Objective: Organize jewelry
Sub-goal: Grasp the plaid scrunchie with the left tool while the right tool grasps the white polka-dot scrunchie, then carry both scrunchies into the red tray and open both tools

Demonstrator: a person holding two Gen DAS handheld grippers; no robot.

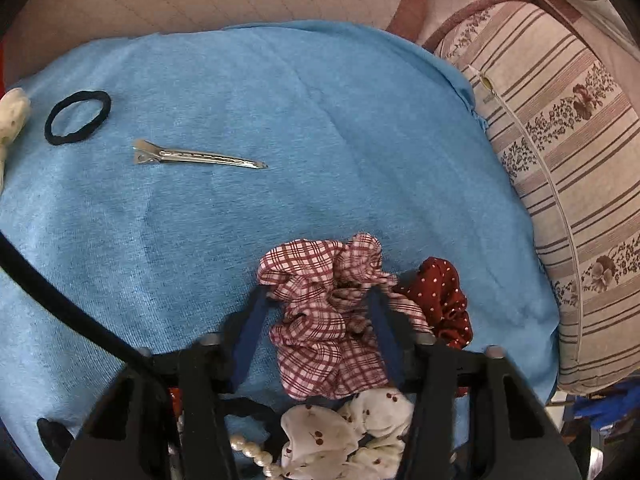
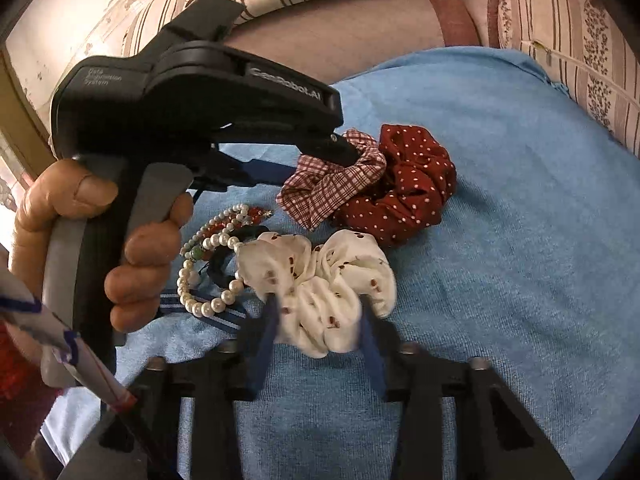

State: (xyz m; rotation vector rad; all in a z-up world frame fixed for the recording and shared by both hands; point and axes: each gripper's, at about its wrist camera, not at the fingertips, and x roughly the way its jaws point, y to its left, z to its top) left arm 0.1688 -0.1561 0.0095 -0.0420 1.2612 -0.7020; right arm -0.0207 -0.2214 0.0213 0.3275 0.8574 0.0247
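My left gripper is shut on a red-and-white plaid scrunchie, also seen in the right wrist view, where the left gripper reaches in from the left. A dark red polka-dot scrunchie lies just right of it. My right gripper is shut on a white cherry-print scrunchie. A pearl bracelet and a beaded bracelet lie left of it. All rest on a blue towel.
A silver hair clip and a black hair tie lie at the far left of the towel. A cream hair claw sits at its left edge. A striped floral cushion borders the right side.
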